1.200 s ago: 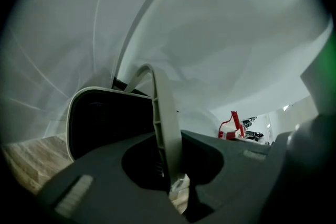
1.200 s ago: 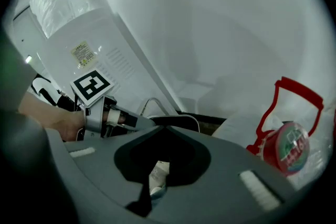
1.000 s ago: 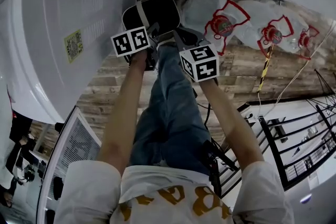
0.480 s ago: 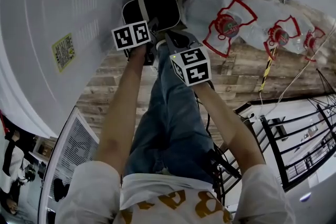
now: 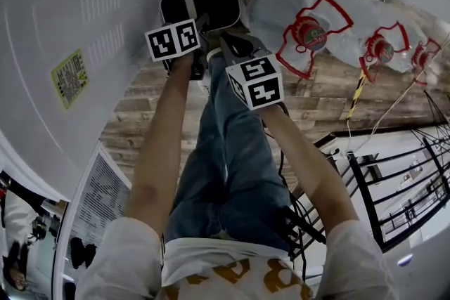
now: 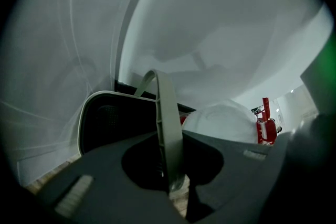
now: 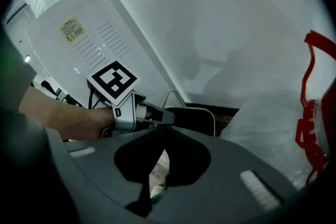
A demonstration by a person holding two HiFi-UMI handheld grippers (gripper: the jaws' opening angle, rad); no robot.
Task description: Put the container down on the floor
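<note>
Head view: dark container [image 5: 204, 2] with rounded corners and a pale rim, apparently hanging just above the wood-plank floor [image 5: 323, 98]. Close on one side to a white ribbed appliance [image 5: 91, 46], on the other to white bags [image 5: 281, 0] with red print.

Left gripper view: left gripper [image 6: 173, 183] pinched on the thin, pale, strap-like handle [image 6: 167, 113] (smooth plastic, by the look). Could swing into the appliance, or slide through so narrow a grip if lowered fast.

Right gripper view: right gripper [image 7: 157, 178] closed to a slit, holding nothing, near the container.
</note>
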